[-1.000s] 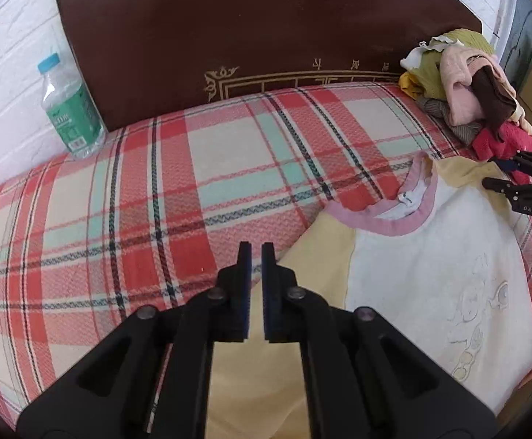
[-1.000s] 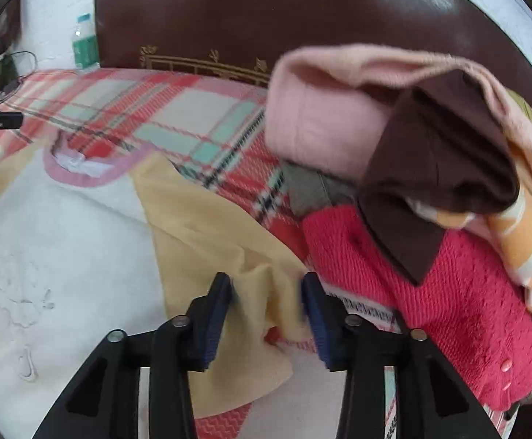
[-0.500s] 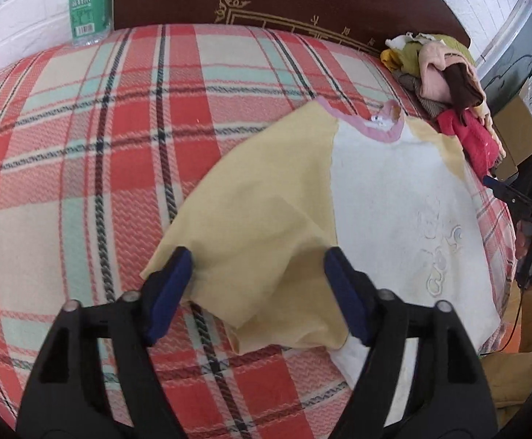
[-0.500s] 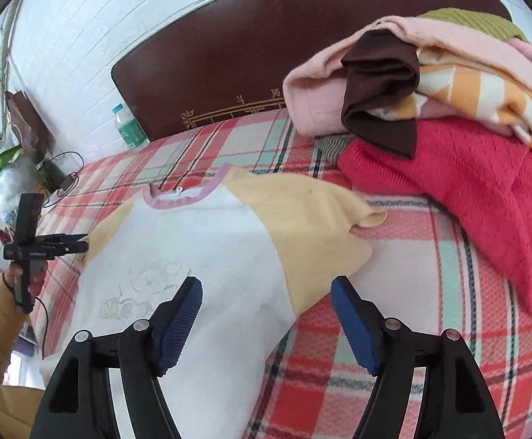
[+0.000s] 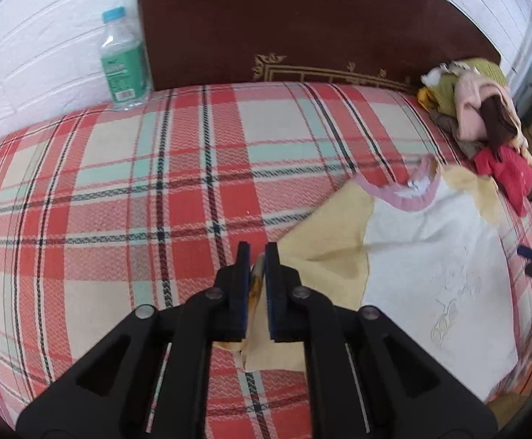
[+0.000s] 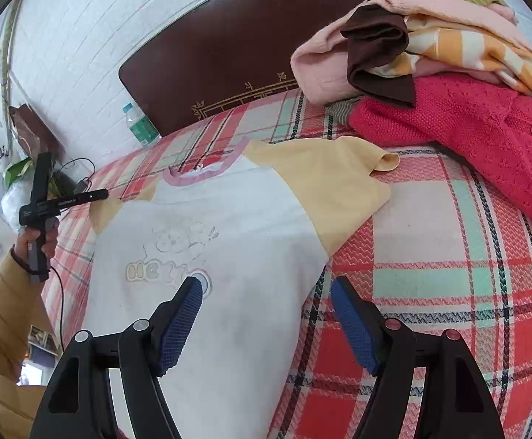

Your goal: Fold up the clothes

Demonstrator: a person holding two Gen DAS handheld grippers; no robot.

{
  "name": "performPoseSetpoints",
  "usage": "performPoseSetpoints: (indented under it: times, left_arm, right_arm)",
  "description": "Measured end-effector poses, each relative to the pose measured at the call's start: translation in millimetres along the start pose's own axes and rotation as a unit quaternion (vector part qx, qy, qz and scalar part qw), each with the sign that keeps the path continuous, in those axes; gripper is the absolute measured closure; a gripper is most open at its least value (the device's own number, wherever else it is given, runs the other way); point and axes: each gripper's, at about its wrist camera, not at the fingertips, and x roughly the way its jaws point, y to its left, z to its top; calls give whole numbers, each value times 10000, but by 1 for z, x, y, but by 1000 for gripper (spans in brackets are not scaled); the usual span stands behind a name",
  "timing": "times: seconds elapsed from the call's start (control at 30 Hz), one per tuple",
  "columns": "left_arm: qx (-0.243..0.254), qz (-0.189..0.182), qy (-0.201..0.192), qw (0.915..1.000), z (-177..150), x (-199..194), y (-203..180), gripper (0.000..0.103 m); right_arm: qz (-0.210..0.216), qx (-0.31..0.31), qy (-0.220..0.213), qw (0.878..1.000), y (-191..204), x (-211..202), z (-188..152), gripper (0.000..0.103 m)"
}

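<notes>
A white T-shirt (image 5: 434,256) with yellow sleeves and a pink collar lies face up on the plaid bed; it also shows in the right wrist view (image 6: 229,226). My left gripper (image 5: 256,252) is shut on the edge of the shirt's yellow left sleeve (image 5: 324,259), low over the bed. My right gripper (image 6: 266,289) is open and empty, above the shirt's right side edge. The other yellow sleeve (image 6: 339,179) lies flat toward the pile. The left gripper shows far left in the right wrist view (image 6: 99,194).
A pile of clothes (image 6: 448,73), pink, brown, orange-striped and red knit, sits at the bed's right end, also seen in the left wrist view (image 5: 485,117). A water bottle (image 5: 123,62) stands by the dark headboard (image 5: 302,18). The plaid bedcover (image 5: 119,201) extends left.
My left gripper went from open around the yellow sleeve to shut on its edge. My right gripper stayed open and moved lower over the shirt's side edge.
</notes>
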Motion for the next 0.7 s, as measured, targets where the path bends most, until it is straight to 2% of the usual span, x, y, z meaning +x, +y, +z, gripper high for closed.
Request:
performPoseSetpoints:
  times: [0.03, 0.07, 0.1, 0.13, 0.23, 0.33, 0.47, 0.53, 0.63, 0.67, 0.7]
  left_arm:
    - [-14, -30, -179, 9998, 2, -7, 2, 57]
    - [-76, -107, -374, 9992, 5, -15, 5, 37]
    - [-140, -212, -534, 9982, 10, -22, 8, 28]
    - [-203, -321, -690, 9969, 15, -30, 10, 28]
    - [305, -562, -690, 9956, 28, -28, -12, 28]
    - [1172, -414, -165, 9921, 30, 9, -51, 28]
    - [1980, -229, 435, 9790, 18, 61, -83, 29]
    - [2186, -219, 581, 9738, 16, 76, -90, 33]
    - [2116, -619, 775, 9723, 17, 86, -88, 55]
    - [2129, -598, 739, 9724, 18, 85, -88, 66]
    - [2147, -558, 691, 9726, 19, 84, -89, 93]
  right_arm:
    - [-41, -77, 12, 10000, 2, 2, 3, 28]
    - [-90, -179, 20, 9998, 3, 4, 8, 28]
    - [-134, -286, 18, 9995, 5, 6, 13, 28]
    - [-181, -387, 7, 9991, 6, 8, 20, 28]
    - [-287, -699, 44, 9971, 9, 26, 49, 28]
    - [-420, -1097, 162, 9929, 13, 51, 79, 28]
    - [-413, -1498, 480, 9867, 18, 95, 112, 28]
    - [-384, -1764, 611, 9817, 24, 115, 123, 28]
    - [-211, -2083, 754, 9749, 32, 139, 132, 28]
    - [-209, -2177, 813, 9724, 34, 147, 133, 28]
    - [-255, -2269, 892, 9695, 35, 156, 134, 28]
